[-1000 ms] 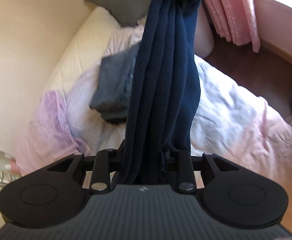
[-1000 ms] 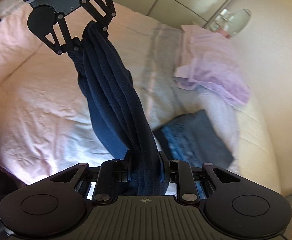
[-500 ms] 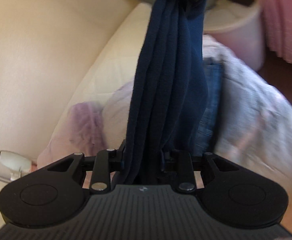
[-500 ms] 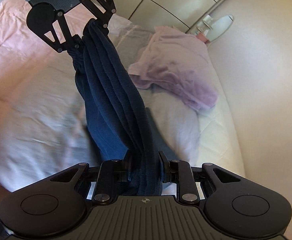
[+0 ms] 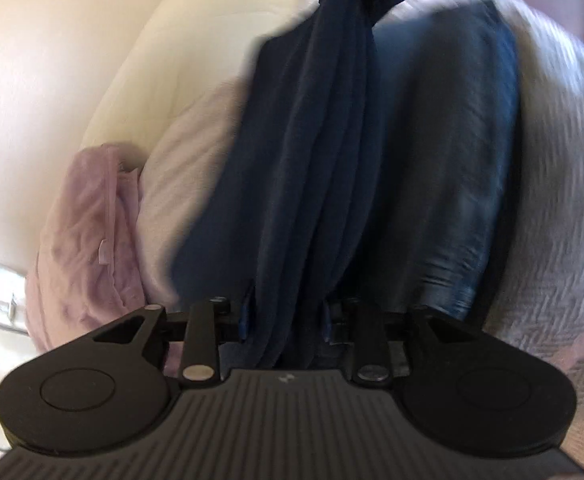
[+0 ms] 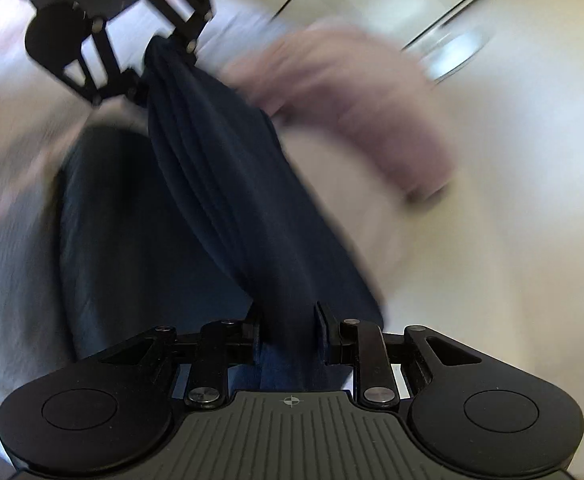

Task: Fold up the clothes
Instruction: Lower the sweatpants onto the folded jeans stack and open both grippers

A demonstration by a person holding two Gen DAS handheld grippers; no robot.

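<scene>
Stretching between both tools, the navy garment (image 5: 323, 168) hangs bunched in a rope, left gripper (image 5: 286, 316) and right gripper (image 6: 288, 320) each clenched on an end. It's low over the folded blue piece (image 5: 455, 184) on the bed (image 5: 563, 168), pink cloth (image 5: 88, 240) at nine o'clock. Looks like a set-down on that stack; next it wants lowering flat and square before letting go.

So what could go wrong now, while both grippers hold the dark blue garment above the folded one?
1. The navy garment is bunched into a rope between the left gripper and right gripper; laid down like this, it would likely wrinkle.
2. It hangs close over the folded blue garment and could drag it out of shape.
3. The lilac garment nearby could be brushed.
</scene>
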